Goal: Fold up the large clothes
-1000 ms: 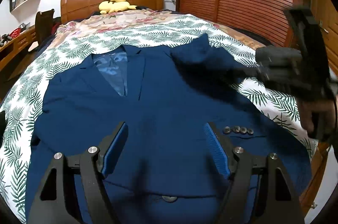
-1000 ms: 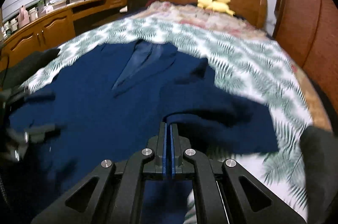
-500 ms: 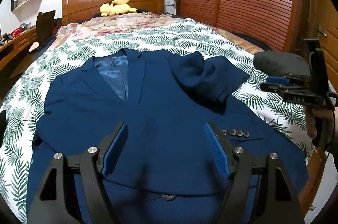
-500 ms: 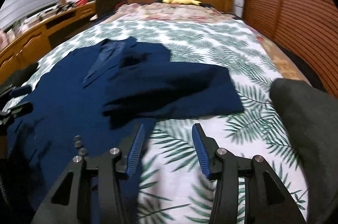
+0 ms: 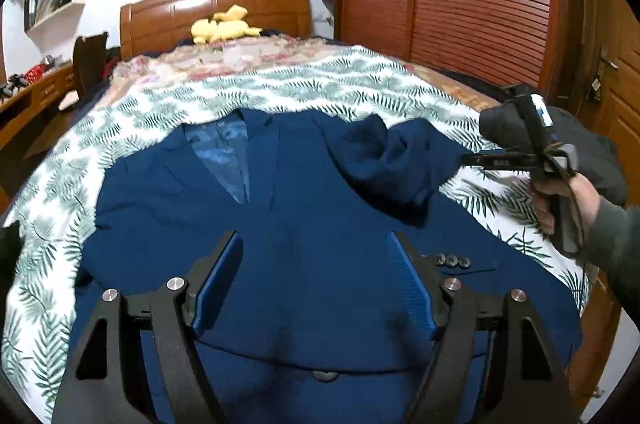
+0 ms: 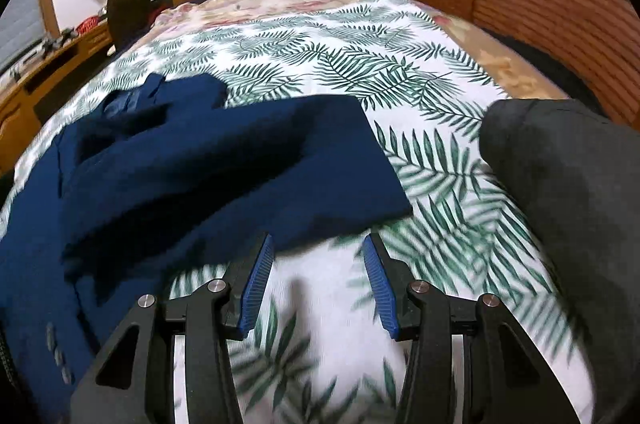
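Both fingers gape empty: left gripper [image 5: 316,288] over the navy wool blazer [image 5: 304,244] spread on the leaf-print bedspread [image 6: 360,72], right gripper [image 6: 318,284] near its folded sleeve [image 6: 240,168]. Best flatten that bunched sleeve before folding further.

One second ago the right gripper [image 6: 318,274] had its fingers [image 6: 256,278] pressed together on the sleeve [image 6: 240,160] of the blue jacket [image 5: 304,224], carrying it across the jacket front. Half a second ago the fingers had parted and the sleeve lay released, folded back over the jacket's shoulder on the bed [image 6: 340,64]. Now the fingers stand apart with nothing between them, and the gripper has drawn back past the sleeve's cuff edge to hang over bare leaf-print bedcover. In the left wrist view the right gripper [image 5: 466,159] has moved from above the jacket to the bed's side, beside the sleeve.
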Demonstrator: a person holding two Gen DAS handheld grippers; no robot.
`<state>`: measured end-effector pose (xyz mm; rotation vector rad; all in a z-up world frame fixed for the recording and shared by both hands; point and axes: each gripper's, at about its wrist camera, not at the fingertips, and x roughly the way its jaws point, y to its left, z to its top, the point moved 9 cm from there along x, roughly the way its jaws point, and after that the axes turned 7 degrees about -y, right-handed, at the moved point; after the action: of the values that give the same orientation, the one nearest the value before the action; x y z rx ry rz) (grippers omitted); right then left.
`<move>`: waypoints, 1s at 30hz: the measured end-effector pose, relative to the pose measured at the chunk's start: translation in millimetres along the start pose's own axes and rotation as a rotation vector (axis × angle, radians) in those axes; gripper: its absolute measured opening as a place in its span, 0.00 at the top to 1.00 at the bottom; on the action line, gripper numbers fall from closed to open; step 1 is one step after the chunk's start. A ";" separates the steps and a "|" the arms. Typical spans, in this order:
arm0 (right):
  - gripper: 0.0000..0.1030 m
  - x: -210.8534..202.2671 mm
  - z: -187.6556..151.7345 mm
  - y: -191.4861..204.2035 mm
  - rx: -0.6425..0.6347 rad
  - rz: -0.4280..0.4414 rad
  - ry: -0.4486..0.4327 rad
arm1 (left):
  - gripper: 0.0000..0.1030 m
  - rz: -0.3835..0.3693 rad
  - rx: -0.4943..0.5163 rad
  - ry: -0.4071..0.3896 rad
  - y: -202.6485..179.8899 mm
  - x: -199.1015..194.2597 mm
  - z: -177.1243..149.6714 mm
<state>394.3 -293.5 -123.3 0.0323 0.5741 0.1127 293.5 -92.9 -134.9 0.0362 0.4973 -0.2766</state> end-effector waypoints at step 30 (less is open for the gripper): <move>0.98 -125.3 11.4 109.4 -0.132 0.215 -0.185 | 0.27 0.078 -0.039 -0.011 39.2 -112.0 -22.8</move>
<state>285.4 -199.3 -39.4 -0.0236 0.3759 0.3530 199.2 -24.5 -102.9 0.0160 0.4894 -0.1902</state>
